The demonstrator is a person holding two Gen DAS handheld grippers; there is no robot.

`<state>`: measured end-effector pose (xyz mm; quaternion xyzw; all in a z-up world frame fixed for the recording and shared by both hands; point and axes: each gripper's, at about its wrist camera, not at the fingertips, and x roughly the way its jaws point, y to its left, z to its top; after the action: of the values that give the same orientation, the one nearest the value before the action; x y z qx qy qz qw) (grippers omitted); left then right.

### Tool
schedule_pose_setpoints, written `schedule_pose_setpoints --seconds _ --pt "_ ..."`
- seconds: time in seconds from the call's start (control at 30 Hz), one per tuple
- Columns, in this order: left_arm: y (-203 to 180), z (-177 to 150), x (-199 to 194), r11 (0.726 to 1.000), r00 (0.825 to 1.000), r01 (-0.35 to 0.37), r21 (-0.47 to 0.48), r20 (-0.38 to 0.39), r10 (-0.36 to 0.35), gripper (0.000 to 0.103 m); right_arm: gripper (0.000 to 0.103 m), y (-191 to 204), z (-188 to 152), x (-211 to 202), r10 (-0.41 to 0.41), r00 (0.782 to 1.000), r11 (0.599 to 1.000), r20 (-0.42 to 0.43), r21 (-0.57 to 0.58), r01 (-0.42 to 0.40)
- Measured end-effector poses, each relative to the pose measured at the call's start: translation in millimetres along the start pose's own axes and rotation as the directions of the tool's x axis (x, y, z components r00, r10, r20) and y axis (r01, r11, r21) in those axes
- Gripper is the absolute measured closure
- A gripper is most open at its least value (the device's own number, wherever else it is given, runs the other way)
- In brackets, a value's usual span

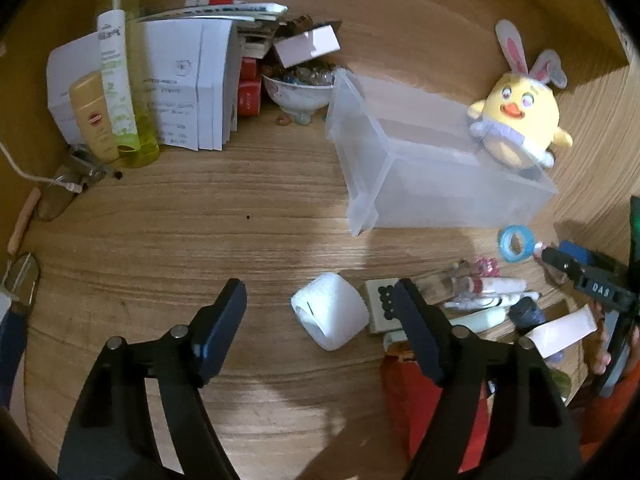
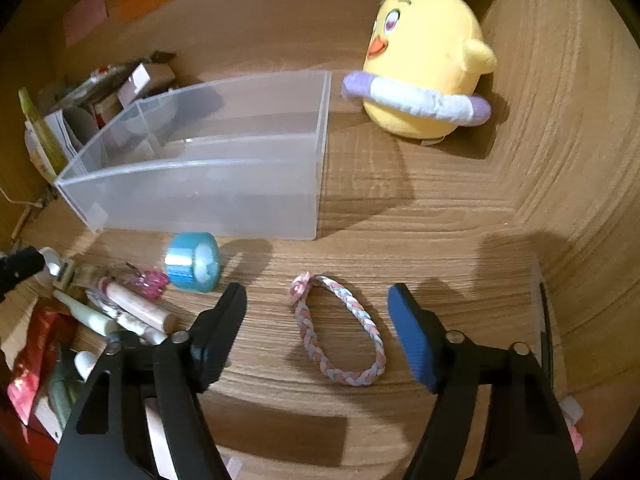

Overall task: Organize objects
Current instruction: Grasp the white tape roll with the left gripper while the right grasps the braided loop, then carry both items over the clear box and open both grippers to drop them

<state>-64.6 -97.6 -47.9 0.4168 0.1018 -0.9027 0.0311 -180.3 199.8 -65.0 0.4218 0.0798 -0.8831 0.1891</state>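
- Right claw (image 2: pixel 316 316) gaping, nothing gripped; braided bracelet (image 2: pixel 340 332) flat on the counter (image 2: pixel 420 216) squarely between its fingers, untouched, long axis slanting away toward the translucent bin (image 2: pixel 200 196).
- Left claw (image 1: pixel 320 304) likewise spread, empty; white roll (image 1: pixel 330 310) on its side between the fingers, closer to the right-hand finger, not pinched.
- Nearer the bin: blue tape roll (image 2: pixel 194 262) just before its front wall.
- Beyond the bin: yellow plush chick (image 2: pixel 424 64).
- Heap of tubes (image 2: pixel 120 312) left of the bracelet, blurred, partly cut off; contents unclear.
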Motion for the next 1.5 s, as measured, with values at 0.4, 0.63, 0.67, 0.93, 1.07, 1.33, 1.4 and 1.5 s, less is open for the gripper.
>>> schedule_pose_setpoints --seconds 0.4,0.63,0.67,0.93,1.07,1.33,1.4,1.5 --pt "4.0 1.6 9.6 1.0 1.0 0.02 -0.022 -0.02 -0.02 0.062 0.076 -0.5 4.3 19.4 -0.011 0.999 0.999 -0.032 -0.04 0.01" --pt "9.2 6.5 0.5 0.999 1.0 0.016 -0.043 0.018 -0.015 0.063 0.088 -3.5 5.7 15.5 -0.01 1.0 1.0 -0.008 -0.02 0.01" --pt "9.9 8.4 -2.0 0.999 1.0 0.017 -0.047 0.026 -0.016 0.063 0.088 -3.6 6.4 12.2 -0.009 1.0 1.0 0.003 -0.017 0.009" --pt "2.4 23.4 -24.1 0.998 0.993 0.039 -0.042 0.117 -0.034 0.062 0.089 -1.9 17.7 -25.3 0.016 0.994 1.0 0.112 -0.006 -0.015" --pt "-8.1 33.7 -31.4 0.997 0.986 0.071 -0.028 0.153 -0.066 0.063 0.089 0.6 26.6 -45.1 0.037 0.985 0.999 0.171 -0.011 -0.036" --pt "-32.0 60.8 -42.5 0.995 0.974 0.095 0.032 0.204 -0.099 0.062 0.089 13.8 49.2 -64.8 0.062 0.965 0.997 0.255 -0.05 -0.051" --pt "-36.4 66.5 -44.1 0.994 0.972 0.102 0.046 0.208 -0.109 0.062 0.088 16.3 56.3 -67.9 0.077 0.959 0.996 0.273 -0.059 -0.063" --pt "-42.1 74.6 -45.3 0.992 0.97 0.109 0.059 0.213 -0.119 0.063 0.088 17.1 65.7 -72.4 0.101 0.95 0.994 0.294 -0.065 -0.085"
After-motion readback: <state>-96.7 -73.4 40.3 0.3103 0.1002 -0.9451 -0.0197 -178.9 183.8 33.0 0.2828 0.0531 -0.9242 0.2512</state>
